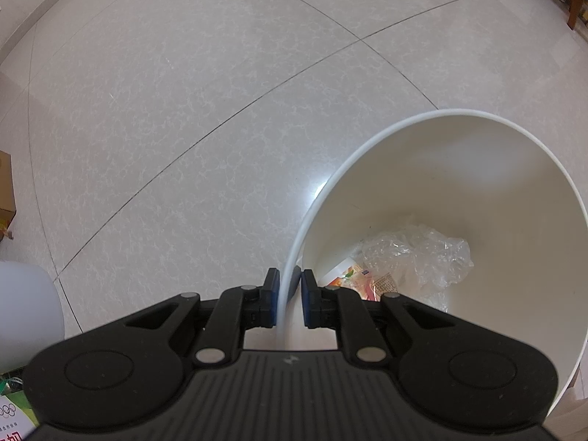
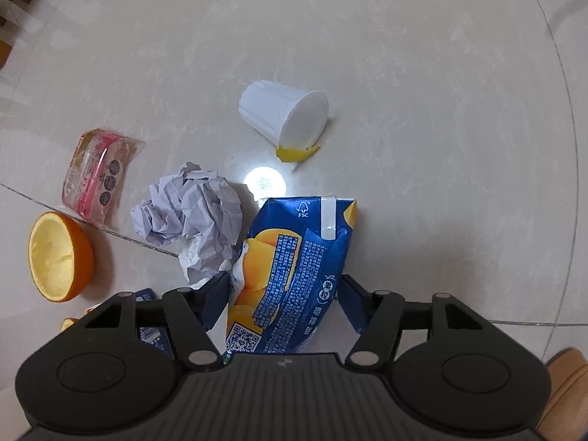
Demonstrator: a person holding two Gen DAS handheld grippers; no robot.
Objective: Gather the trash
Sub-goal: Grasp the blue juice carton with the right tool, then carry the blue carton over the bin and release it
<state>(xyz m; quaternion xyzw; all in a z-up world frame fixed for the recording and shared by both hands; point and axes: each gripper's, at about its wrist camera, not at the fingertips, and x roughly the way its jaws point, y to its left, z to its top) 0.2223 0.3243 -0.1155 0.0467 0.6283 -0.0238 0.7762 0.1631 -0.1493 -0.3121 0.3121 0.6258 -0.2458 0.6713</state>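
Note:
In the left wrist view my left gripper (image 1: 289,303) is shut on the rim of a white trash bin (image 1: 477,169), with one blue pad on each side of the wall. Inside the bin lie crumpled clear plastic (image 1: 422,253) and an orange printed wrapper (image 1: 362,279). In the right wrist view my right gripper (image 2: 284,288) holds a crushed blue juice carton (image 2: 294,268), and its fingers press both sides. Beyond it on the floor lie a crumpled paper ball (image 2: 191,213), a tipped white cup (image 2: 284,114), a yellow peel scrap (image 2: 296,152), a pink packet (image 2: 97,174) and half an orange peel (image 2: 58,257).
Pale tiled floor (image 1: 183,92) stretches ahead of the bin. A cardboard box (image 1: 6,187) and a white object (image 1: 25,312) sit at the left edge. Wooden furniture legs (image 1: 575,7) stand far right. Another blue package (image 2: 154,327) shows under the right gripper's left finger.

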